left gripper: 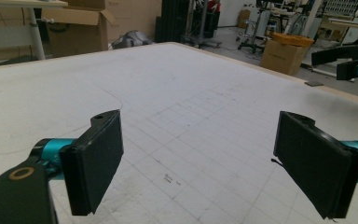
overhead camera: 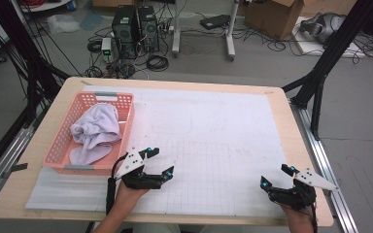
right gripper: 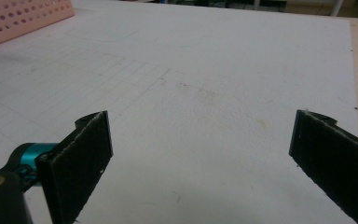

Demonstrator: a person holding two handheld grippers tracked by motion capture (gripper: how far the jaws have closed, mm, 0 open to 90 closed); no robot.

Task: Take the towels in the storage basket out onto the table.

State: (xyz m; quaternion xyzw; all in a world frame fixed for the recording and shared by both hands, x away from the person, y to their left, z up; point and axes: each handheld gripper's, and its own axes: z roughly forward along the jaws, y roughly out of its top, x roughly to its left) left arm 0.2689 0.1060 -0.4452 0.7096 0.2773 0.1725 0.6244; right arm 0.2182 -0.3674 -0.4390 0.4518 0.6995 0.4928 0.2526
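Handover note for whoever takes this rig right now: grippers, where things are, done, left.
Left gripper: open, nothing between the jaws, low over the white mat just right of the pink basket.
Right gripper: open, holding nothing, near the mat's front right corner.
Towel: crumpled inside the basket at the table's left side, touched by neither gripper.
Done: nothing visible; the mat in front of both grippers is bare.
Left: probably the whole job. The left gripper is nearest the towel, so it would likely reach into the basket first.
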